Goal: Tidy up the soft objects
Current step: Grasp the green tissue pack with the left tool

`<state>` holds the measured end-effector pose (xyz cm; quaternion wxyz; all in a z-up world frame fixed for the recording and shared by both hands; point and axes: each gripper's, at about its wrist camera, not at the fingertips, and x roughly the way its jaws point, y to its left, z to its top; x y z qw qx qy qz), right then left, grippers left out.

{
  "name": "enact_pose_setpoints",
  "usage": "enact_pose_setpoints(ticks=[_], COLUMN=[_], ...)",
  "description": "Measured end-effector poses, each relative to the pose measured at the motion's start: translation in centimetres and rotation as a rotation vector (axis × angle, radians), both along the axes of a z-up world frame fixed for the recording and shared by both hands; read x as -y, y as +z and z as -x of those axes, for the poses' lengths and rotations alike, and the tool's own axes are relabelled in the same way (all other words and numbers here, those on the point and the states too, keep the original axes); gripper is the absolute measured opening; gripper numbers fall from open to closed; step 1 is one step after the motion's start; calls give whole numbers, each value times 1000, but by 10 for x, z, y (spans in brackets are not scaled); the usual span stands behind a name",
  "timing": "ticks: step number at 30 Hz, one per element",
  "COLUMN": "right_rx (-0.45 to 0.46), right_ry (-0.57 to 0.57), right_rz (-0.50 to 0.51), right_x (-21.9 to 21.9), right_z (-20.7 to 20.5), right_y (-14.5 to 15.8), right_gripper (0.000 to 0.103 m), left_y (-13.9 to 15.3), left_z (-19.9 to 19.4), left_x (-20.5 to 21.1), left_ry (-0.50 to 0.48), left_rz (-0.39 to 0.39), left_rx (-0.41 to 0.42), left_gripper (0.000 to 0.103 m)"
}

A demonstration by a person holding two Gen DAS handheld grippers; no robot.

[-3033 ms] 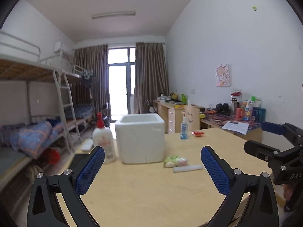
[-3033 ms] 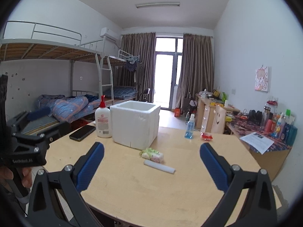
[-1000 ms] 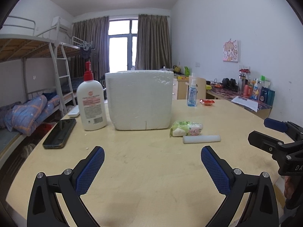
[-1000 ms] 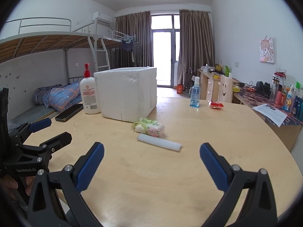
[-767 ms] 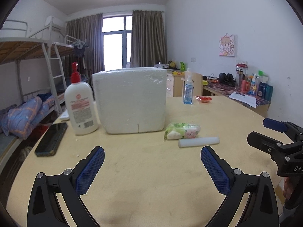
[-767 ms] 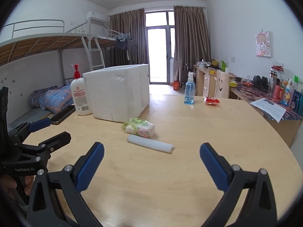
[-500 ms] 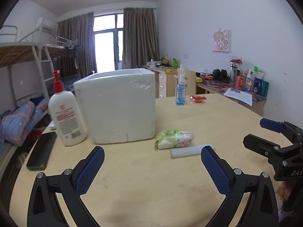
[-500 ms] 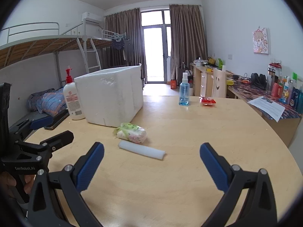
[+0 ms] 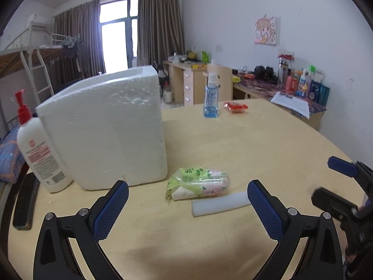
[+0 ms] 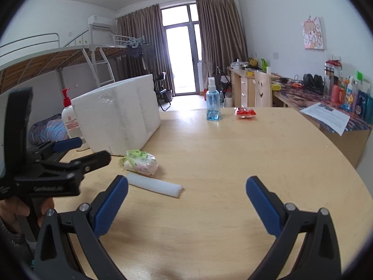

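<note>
The left tongs (image 9: 187, 210) and right tongs (image 10: 186, 206) hover released, ready to grasp; the green-pink soft tissue pack (image 9: 198, 183) and white foam stick (image 9: 219, 203) lie on the wooden counter (image 9: 256, 144) beside the white styrofoam box (image 9: 105, 128), likely their destination.

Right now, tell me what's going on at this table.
A person holds a gripper in each hand above a round wooden table. The left gripper and the right gripper are both open and hold nothing. Ahead of them lie a pack of tissues and a white foam stick, close beside each other, next to a white foam box. A lotion bottle, a phone and a spray bottle also sit on the table. Nothing has been picked up yet.
</note>
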<state>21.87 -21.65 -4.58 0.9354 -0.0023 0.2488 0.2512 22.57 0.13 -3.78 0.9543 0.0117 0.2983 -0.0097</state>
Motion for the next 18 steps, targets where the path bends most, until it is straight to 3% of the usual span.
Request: enact_pose_setpoints(ticks=[18], right_rx=[-83], right_ry=[70], right_rz=[-31], right_x=[3], right_z=[-22], right_y=[-16], right_gripper=[102], left_y=[-22], left_z=[-52], left_x=[4], left_ry=[12], left_rz=[2], left_rx=[-156], left_gripper=[102])
